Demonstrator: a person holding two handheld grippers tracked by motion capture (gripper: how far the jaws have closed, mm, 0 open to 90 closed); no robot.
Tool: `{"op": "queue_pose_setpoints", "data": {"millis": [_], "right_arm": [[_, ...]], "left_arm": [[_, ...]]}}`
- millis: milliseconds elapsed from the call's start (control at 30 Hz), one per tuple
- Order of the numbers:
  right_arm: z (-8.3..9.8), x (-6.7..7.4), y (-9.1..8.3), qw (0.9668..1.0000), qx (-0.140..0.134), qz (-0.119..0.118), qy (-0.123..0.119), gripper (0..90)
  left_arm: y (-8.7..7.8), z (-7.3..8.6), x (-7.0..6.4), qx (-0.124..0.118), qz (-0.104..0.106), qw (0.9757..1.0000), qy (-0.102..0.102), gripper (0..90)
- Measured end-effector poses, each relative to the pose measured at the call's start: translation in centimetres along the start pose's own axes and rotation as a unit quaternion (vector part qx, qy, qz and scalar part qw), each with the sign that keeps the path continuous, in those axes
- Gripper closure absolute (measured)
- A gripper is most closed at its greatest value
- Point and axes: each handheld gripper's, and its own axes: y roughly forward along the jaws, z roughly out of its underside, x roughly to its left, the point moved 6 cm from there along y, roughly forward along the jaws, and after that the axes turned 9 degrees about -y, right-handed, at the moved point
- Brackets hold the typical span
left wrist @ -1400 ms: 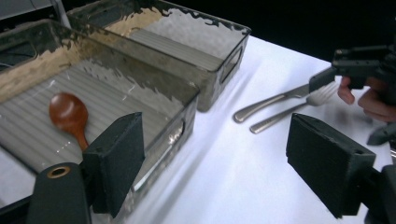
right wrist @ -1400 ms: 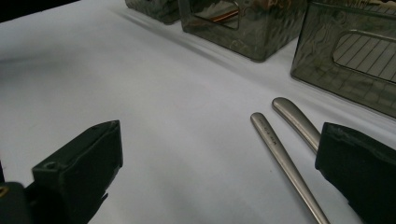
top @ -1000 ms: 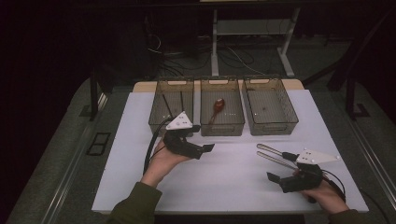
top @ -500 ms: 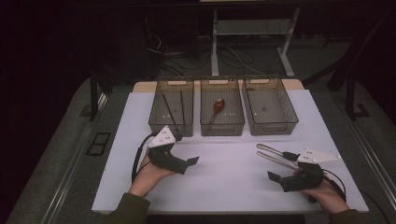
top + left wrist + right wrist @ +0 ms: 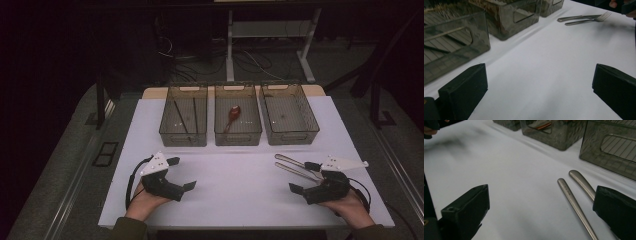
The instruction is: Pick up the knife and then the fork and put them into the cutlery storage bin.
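Two steel utensils, a knife (image 5: 295, 162) and a fork (image 5: 296, 171), lie side by side on the white table (image 5: 240, 185). Both are slim with a matte silver finish and rounded handle ends. They sit just beside the right gripper (image 5: 306, 178), whose jaws are wide apart with nothing between them. The left gripper (image 5: 181, 174) is also wide open and holds nothing, well apart from the cutlery.

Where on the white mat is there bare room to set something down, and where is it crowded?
Free: the middle of the mat, between the left gripper and right gripper, in front of the three bins. Crowded: the back edge with the bins, and the right side, where a fork and knife lie by the right gripper.
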Motion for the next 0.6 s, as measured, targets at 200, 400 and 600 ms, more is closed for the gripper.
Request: {"op": "queue_pose_setpoints", "data": {"millis": [200,400,600], "right_arm": [[-0.5,-0.6,-0.5,0.9999,0.004,0.009,-0.007,0.2],[-0.9,-1.7,-0.9,0.9999,0.01,0.012,-0.004,8.6],[-1.5,-3.0,-1.2,0.9999,0.008,0.009,-0.004,19.2]], "left_arm": [[0.9,0.5,-0.3,0.019,0.01,0.9997,0.007,0.0],[1.4,0.4,-0.8,0.022,0.02,0.9995,0.015,0.0],[1.5,0.4,-0.9,0.023,0.019,0.9994,0.015,0.0]]}}
